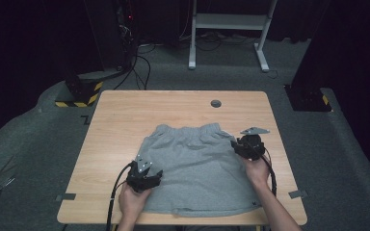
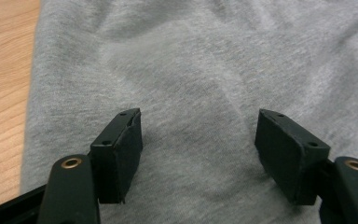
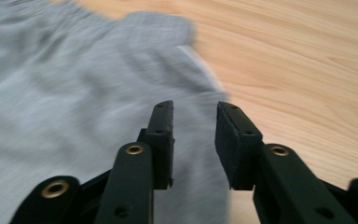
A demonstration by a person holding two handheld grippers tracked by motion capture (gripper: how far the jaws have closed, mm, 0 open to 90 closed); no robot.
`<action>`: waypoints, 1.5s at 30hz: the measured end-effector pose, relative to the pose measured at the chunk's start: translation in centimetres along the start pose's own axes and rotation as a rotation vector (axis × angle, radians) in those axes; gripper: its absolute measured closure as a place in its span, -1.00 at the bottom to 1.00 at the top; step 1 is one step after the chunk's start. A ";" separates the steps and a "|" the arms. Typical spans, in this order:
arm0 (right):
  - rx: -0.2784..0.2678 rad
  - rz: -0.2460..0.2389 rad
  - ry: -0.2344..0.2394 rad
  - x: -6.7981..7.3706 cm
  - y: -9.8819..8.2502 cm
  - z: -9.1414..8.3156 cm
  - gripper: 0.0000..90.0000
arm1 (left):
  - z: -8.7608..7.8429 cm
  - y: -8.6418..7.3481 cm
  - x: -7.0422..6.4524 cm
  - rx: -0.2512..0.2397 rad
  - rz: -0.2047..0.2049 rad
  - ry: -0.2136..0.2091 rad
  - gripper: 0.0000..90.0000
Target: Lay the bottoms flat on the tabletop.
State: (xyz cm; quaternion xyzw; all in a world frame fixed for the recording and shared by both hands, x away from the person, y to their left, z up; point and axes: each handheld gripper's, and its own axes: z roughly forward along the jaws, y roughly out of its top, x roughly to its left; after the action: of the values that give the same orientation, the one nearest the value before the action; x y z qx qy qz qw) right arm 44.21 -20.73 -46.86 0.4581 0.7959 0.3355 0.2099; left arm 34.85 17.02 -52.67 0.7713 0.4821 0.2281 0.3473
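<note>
A pair of grey shorts (image 1: 197, 168) lies flat on the wooden table (image 1: 125, 110), waistband toward the far side. My left gripper (image 1: 154, 177) rests over the shorts' near left part. In the left gripper view its jaws stand wide apart (image 2: 199, 116) just above the grey fabric (image 2: 191, 60), with nothing pinched. My right gripper (image 1: 241, 145) hovers at the shorts' right edge near the waistband. In the right gripper view, which is blurred, its jaws (image 3: 195, 106) keep a narrow gap over the shorts' edge (image 3: 74, 93), and no fabric is between the pads.
A round cable hole (image 1: 216, 103) sits near the table's far edge. Tape marks lie at the near left (image 1: 66, 197) and near right (image 1: 294, 194) corners. Beyond the table stand a white desk frame (image 1: 229, 21) and a yellow-and-black striped base (image 1: 79, 96).
</note>
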 end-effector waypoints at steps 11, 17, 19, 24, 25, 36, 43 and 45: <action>0.142 -0.057 -0.008 -0.4 -0.9 4.4 1.00 | 0.0 0.0 0.0 0.000 -0.002 0.000 -0.28; 0.121 0.000 -0.056 -1.9 -0.8 4.7 0.88 | 0.1 0.1 0.0 0.003 -0.001 0.003 -0.28; 0.057 0.009 -0.025 -1.4 -1.1 3.0 0.59 | 0.1 0.2 -0.1 0.007 0.001 0.001 -0.28; 0.053 -0.081 0.090 2.6 -2.5 0.4 0.39 | 0.1 0.3 -0.4 0.011 0.006 -0.006 -0.25; 0.075 -0.100 0.099 3.4 -2.9 0.4 0.35 | 0.2 0.4 -0.5 0.010 0.003 -0.008 -0.25; 0.092 -0.119 0.047 0.9 -1.7 4.3 0.31 | 2.6 2.4 -0.2 0.011 -0.008 -0.003 -0.27; 0.117 -0.038 -0.008 -0.9 0.0 5.5 0.10 | 4.0 4.6 0.1 0.040 -0.033 -0.005 -0.22; 0.043 -0.009 0.082 -0.2 -0.6 3.2 0.17 | 2.3 4.2 -0.5 -0.004 -0.023 -0.042 -0.18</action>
State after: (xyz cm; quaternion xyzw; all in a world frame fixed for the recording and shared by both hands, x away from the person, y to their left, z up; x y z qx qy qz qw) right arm 46.02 -20.03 -49.50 0.4447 0.8131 0.3358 0.1686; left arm 38.62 14.59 -51.01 0.7696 0.4832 0.2090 0.3614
